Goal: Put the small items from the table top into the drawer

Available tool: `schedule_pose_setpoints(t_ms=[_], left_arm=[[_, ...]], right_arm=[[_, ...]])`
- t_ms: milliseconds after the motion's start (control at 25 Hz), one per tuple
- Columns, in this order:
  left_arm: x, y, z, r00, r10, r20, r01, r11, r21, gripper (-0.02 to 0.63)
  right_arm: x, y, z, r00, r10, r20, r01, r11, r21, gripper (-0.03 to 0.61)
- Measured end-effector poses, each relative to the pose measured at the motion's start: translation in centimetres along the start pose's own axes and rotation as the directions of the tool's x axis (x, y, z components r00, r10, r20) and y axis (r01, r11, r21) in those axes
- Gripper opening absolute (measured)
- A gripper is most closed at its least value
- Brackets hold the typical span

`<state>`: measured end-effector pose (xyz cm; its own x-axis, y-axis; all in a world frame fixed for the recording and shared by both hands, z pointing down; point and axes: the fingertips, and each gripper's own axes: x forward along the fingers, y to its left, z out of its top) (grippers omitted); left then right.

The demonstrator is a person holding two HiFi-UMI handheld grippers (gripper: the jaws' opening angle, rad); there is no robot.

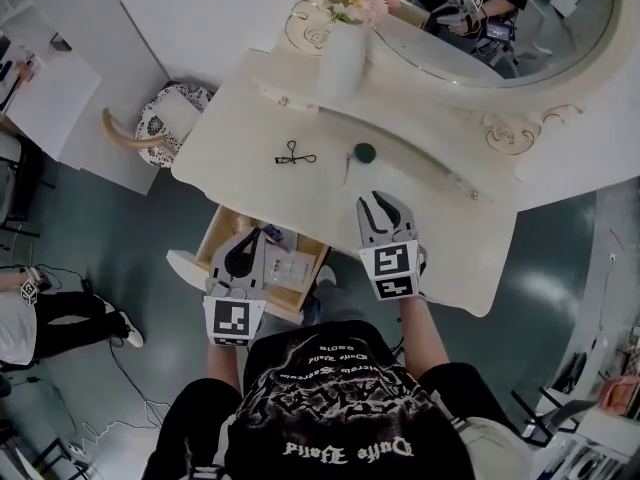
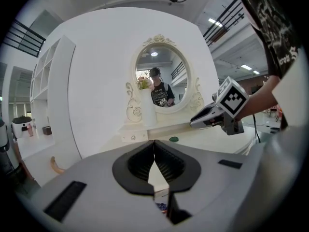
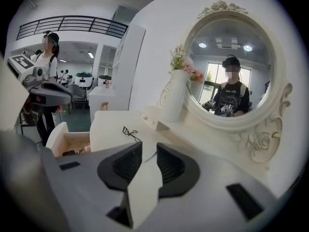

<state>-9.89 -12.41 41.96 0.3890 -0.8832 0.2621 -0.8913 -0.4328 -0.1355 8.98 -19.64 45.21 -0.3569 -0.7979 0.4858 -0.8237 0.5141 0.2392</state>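
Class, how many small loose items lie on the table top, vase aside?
2: black eyelash curler mid-table, round green item right of it; a faint thin stick nearby may be a third.

Held out ahead, the left tongs (image 1: 247, 240) are closed tip to tip, the right tongs (image 1: 380, 203) parted (and empty).
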Motion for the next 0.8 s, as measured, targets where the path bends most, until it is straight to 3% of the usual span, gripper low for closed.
schedule_pose_setpoints(t_ms=[240,800], left_arm=[[0.5,0.4,-0.1,0.999,0.041,-0.028,-0.041,0.999,-0.008,0.015],[0.7,1.7,-1.1,0.988,0.125,-0.091,-0.127,0.992,-0.019,0.016]], right_arm=[[2.5,-1.0,0.1,0.999,0.047,-0.019,-0.046,0.995,0.085,0.155],[8.8,-1.5,-0.8,0.992,0.085,-0.095,-0.066,0.981,0.185,0.16]])
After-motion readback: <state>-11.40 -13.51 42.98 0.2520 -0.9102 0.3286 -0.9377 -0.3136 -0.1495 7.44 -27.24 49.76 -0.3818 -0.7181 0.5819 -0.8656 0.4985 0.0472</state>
